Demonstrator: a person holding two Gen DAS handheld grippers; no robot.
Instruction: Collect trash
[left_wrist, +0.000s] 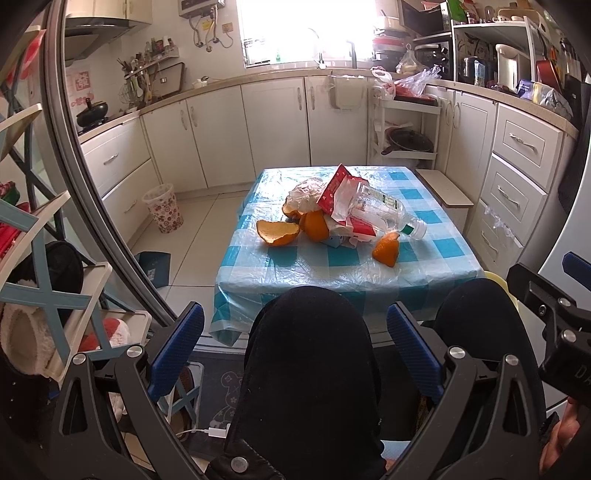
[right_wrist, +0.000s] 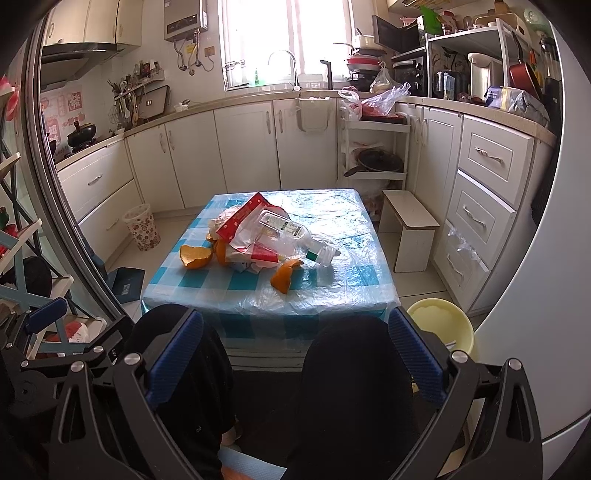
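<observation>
Left gripper (left_wrist: 295, 354): black skeletal linkage arms with cut-out slots, round silver screws at the pivots, blue ribbed pads (left_wrist: 179, 350) on both fingers. Right gripper (right_wrist: 295, 354) same build. Black trousers over both knees (left_wrist: 310, 369). Bare skin of a hand (left_wrist: 563, 439) at lower right of the left view.

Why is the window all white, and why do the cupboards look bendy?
In both wrist views the bright kitchen window is overexposed, so nothing outside shows; the fisheye lens bows the white cupboards and puts dark corners around each picture; daylight also makes shiny glare on the blue-checked plastic tablecloth, strongest in the right wrist view.
</observation>
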